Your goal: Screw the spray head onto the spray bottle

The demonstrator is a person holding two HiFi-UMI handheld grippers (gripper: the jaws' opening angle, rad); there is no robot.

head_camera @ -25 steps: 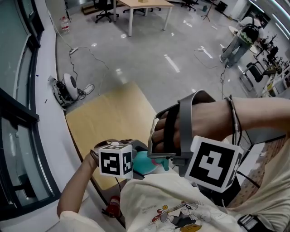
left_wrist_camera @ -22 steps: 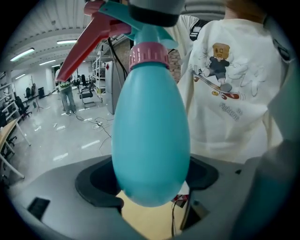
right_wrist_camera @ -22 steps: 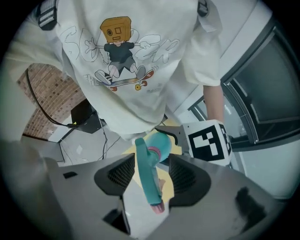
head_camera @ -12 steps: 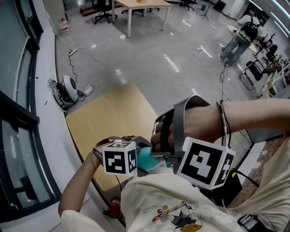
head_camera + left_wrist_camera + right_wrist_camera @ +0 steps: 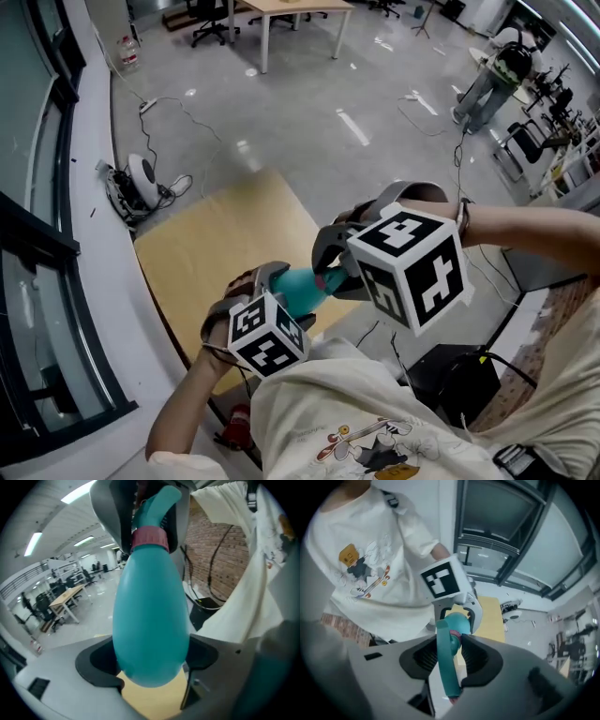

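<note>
Left gripper (image 5: pixel 151 660): fingers are clamped on the fat body of the teal spray bottle (image 5: pixel 150 611), base end toward that camera. The bottle is held in the air close to the chest. It lies roughly level between the two grippers and is seen over the near part of the wooden counter (image 5: pixel 220 234), not resting on it.

A pink collar (image 5: pixel 150 538) is seen at the bottle neck, with the teal spray head (image 5: pixel 446 665) just beyond it.

Right gripper (image 5: pixel 447 653): fingers are pressed on the spray head from both sides, close to the collar. A long teal part of the head runs back toward that camera.

Further off, a grey floor (image 5: pixel 309 122) is seen, with a white round device (image 5: pixel 143 173) by the window wall. A desk (image 5: pixel 281 7) with chairs is seen at the far end.
</note>
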